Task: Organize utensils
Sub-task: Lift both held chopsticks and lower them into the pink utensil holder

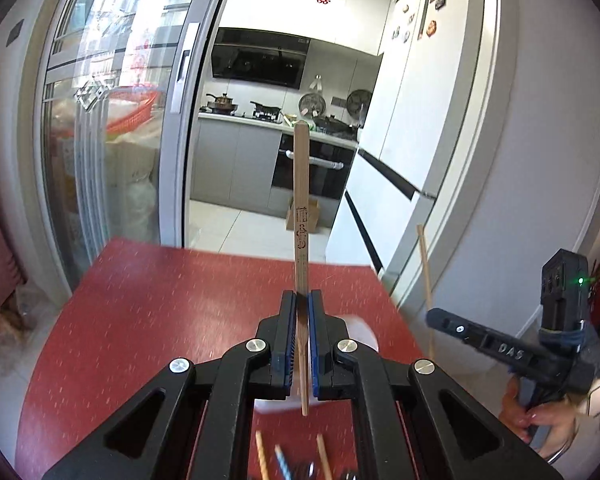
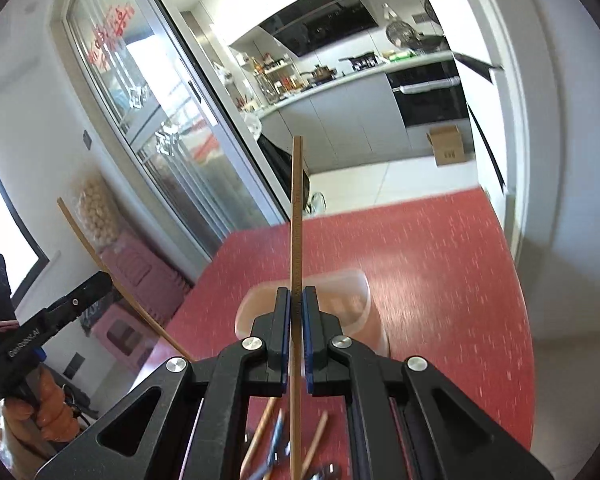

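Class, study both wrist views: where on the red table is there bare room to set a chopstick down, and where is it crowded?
Free: the red table between the clear plastic cup and its far and right edges, and left of the cup. Crowded: the near edge, where loose utensils lie below the right gripper and left gripper, each clamping a chopstick.

the left gripper [image 1: 302,300] held one chopstick [image 1: 301,208] upright above the table [image 1: 160,300]; the right gripper [image 2: 296,300] held another chopstick [image 2: 296,220] to its right. a cup [image 2: 340,300] stood on the table beneath them, loose utensils [image 2: 276,440] lying nearer.
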`<state>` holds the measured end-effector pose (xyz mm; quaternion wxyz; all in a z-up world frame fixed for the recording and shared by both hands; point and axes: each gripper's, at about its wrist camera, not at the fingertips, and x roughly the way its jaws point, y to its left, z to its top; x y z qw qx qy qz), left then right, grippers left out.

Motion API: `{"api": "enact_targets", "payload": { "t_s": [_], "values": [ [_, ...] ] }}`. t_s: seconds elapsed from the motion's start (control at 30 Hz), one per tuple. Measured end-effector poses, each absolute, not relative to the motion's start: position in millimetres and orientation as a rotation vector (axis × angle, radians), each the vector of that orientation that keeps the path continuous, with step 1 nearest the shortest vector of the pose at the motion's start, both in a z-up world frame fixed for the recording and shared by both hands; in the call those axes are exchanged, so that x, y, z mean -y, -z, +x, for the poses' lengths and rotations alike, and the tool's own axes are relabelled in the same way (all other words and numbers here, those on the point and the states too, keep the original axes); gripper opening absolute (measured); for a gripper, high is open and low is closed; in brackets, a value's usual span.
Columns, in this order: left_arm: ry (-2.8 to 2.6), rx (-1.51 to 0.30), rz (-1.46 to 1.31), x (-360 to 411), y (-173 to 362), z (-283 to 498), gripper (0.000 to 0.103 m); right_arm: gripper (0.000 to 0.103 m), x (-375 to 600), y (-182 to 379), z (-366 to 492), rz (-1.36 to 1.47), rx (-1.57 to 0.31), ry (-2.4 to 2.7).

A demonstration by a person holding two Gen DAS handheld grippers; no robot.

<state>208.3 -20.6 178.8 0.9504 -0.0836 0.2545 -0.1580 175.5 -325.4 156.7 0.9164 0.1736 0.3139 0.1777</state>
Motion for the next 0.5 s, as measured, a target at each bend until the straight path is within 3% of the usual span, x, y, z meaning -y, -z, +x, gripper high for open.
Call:
{"api": "enact_targets", "payload": {
  "t_s": [0.2, 0.5],
  "values": [
    [0.305, -0.496, -0.195, 27, -180, 256, 0.035, 0.006, 306, -166, 227, 0.305, -0.566, -0.357],
    [0.294, -0.561, -0.154, 46, -138, 303, 0.035, 0.006, 274, -149, 271, 0.169, -0.442, -0.334]
  ]
}}
